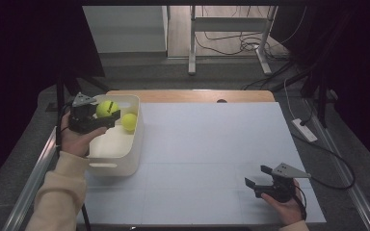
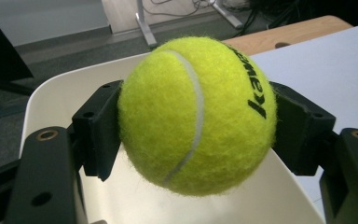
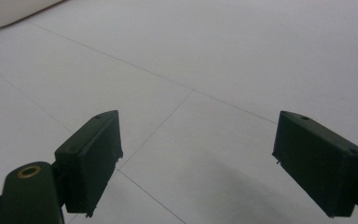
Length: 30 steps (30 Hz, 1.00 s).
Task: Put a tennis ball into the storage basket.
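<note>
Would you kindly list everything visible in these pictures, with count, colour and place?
tennis balls: 2, yellow-green; one clamped in the left gripper above the bin, the other inside the bin
bin: 1, white, left side of the table
table: 1, white top with a wooden far edge
power strip: 1, white, on the floor right of the table
left gripper: 1, black, over the bin, shut on a ball
right gripper: 1, black, jaws open, low over the table's near right
</note>
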Motion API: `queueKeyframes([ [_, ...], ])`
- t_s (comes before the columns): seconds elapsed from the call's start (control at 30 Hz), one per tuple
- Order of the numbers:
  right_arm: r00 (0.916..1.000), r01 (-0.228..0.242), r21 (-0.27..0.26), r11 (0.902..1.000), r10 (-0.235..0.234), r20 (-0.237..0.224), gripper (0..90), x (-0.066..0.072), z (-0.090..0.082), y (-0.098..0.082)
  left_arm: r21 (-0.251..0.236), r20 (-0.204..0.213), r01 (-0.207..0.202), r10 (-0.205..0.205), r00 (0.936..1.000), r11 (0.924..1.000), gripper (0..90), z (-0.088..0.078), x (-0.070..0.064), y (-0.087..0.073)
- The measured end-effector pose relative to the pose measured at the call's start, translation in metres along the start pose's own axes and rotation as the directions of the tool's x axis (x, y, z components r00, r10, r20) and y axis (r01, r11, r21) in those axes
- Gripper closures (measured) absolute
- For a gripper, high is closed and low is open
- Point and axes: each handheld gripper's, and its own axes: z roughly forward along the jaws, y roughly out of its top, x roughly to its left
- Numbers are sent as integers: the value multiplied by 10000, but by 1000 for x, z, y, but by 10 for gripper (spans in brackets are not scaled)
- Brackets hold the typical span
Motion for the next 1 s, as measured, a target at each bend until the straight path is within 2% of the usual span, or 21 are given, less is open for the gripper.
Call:
queueKeyframes([
  [0.23,10000,47,44,10000,-47,10,150,0,0,0,270,-58,42,-41,10000,9996,273,2,6,-2],
  [0.43,10000,17,38,10000,-17,8,150,0,0,0,687,-40,192,-190,9998,9975,272,9,13,-3],
  [0.8,10000,23,43,10000,-23,8,150,0,0,0,1553,-80,135,-124,9999,9878,272,19,18,-7],
  [1.0,10000,17,40,10000,-17,5,150,0,0,0,1602,-81,93,-81,9999,9870,271,20,17,-6],
])
